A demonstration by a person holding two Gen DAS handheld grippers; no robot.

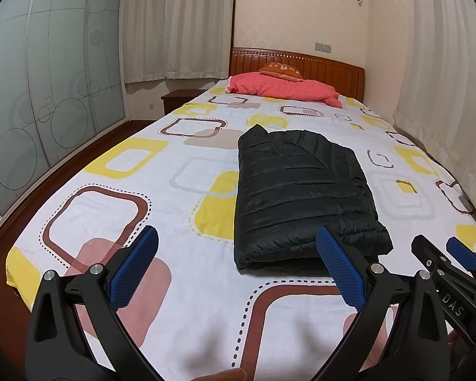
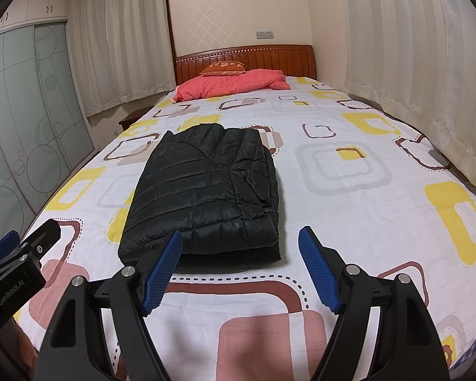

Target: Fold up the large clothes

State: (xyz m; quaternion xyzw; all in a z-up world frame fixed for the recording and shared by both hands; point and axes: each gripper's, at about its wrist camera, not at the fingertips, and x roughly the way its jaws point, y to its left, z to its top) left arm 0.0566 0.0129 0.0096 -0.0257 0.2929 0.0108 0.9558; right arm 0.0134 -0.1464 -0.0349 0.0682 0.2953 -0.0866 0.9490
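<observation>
A black quilted puffer jacket [image 1: 301, 197] lies folded into a thick rectangle on the patterned bed sheet [image 1: 136, 222]; it also shows in the right wrist view [image 2: 206, 190]. My left gripper [image 1: 238, 238] is open and empty, held above the sheet just in front of the jacket's near edge. My right gripper [image 2: 241, 238] is open and empty, also just short of the near edge, slightly right of it. The right gripper shows at the left wrist view's right edge [image 1: 441, 247], and the left gripper at the right wrist view's left edge [image 2: 25, 238].
A pink folded quilt [image 1: 285, 90] and orange cushion [image 1: 280, 70] lie by the wooden headboard [image 1: 333, 70]. Curtains [image 2: 412, 47] hang along the bed's right side. Glass wardrobe doors [image 1: 31, 95] and a nightstand [image 1: 181, 98] stand left.
</observation>
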